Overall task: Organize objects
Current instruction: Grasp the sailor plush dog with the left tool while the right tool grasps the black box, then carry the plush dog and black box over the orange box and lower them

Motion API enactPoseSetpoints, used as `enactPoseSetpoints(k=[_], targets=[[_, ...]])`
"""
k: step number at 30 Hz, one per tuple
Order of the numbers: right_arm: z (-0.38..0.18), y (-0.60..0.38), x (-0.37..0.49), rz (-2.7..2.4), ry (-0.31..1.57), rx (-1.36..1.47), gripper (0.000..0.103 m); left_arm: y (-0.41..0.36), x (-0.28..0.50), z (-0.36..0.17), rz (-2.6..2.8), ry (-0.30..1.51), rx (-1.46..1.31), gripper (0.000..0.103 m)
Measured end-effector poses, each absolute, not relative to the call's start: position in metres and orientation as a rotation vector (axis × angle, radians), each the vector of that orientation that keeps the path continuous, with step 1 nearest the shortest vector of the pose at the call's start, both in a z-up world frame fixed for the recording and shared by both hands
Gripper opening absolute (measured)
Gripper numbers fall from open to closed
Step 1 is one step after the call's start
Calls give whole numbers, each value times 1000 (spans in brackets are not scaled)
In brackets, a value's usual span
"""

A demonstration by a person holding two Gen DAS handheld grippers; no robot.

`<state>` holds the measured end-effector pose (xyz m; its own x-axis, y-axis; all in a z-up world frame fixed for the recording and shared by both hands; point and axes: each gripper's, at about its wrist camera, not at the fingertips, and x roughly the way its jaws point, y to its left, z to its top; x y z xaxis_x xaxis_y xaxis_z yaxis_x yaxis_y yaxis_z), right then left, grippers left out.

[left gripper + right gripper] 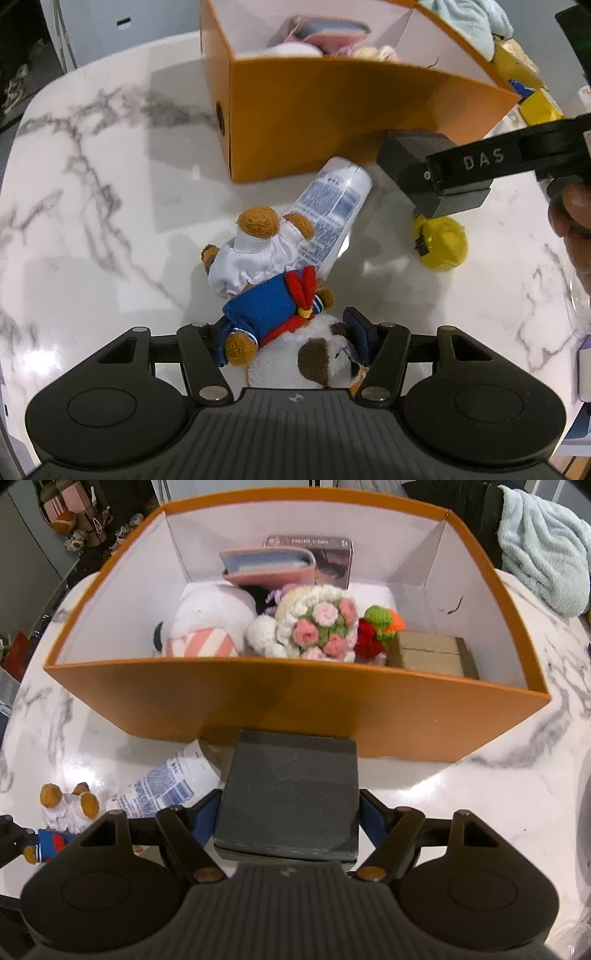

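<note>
- The right tongs [288,805] are clenched on a dark gray box [290,794]. It is held just in front of the orange box [295,705], at about 6 o'clock from it.
- In the left wrist view, the dark gray box [424,166] hangs above the table [92,184], close to the orange box [332,122].
- The left tongs [291,339] are clenched on a soft toy dog [314,354] in a blue sailor top. It hangs head down toward the camera, and its feet point to 12 o'clock.
- I think the step now is putting things into the orange box. Next, the dark gray box needs to go up over the near wall and down into a free spot, maybe at 3 o'clock inside.
- One spray can [328,218] lies flat on the table, touching the toy dog.
- One yellow round thing [443,240] sits on the table, partly under the dark gray box in the left wrist view.
- Inside the orange box I count one white plush [207,624], one knitted flower bunch [317,624], one knitted strawberry [373,635], one tan box [428,653], one pink wallet [266,565] and one photo card box [332,557].
- One light blue towel [543,546] lies past the orange box at about 2 o'clock.
</note>
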<state>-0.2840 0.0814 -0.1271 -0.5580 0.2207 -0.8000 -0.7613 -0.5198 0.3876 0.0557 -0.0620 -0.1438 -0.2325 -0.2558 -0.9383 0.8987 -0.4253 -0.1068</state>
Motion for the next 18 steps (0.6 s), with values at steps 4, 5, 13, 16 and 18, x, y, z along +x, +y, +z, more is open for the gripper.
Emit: enactPoseSetpoints(k=[4,5,13,16,18], targets=[[-121,73,-273,2105,1016,-907,77,-61,54,-127,-1811,853,1146,69],[-121,72,-271,2105,1017,-903,77,-61,53,-124,-1819,851,1141,69],[-120,60,-253,2098,1030,-859,77,-63,45,-97,-1877,830,1103,69],[-115,58,-247,2096,1025,-827,77,-67,41,-88,-1899,811,1095,69],[-108,58,-239,2097,1017,-798,77,-73,39,-81,-1913,797,1084,69]])
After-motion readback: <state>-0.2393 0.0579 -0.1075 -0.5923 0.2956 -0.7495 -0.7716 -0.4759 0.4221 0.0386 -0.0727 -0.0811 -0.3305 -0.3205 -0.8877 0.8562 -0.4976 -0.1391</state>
